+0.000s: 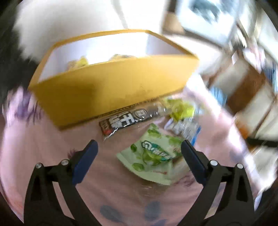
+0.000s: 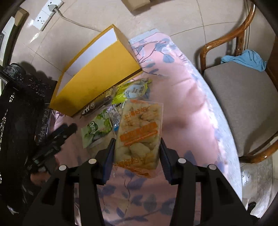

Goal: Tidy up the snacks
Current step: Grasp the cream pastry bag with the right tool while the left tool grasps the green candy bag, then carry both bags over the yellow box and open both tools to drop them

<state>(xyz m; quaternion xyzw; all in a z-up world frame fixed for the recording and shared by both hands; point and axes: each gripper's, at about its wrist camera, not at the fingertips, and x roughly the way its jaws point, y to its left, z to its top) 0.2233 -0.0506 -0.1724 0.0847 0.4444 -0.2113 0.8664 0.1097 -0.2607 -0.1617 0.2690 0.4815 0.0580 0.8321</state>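
An open yellow box stands on a pink floral cloth, with a few snacks inside. In front of it lie a dark packet, a yellow-green packet, a blue-white packet and a green packet. My left gripper hangs open above the green packet, nothing between its pads. My right gripper is shut on a clear snack bag with orange labels, held above the cloth to the right of the pile.
A wooden chair with a grey cushion and a blue cloth on it stands at the right. Black carved furniture is at the left. A white power strip lies on the tiled floor beyond the box.
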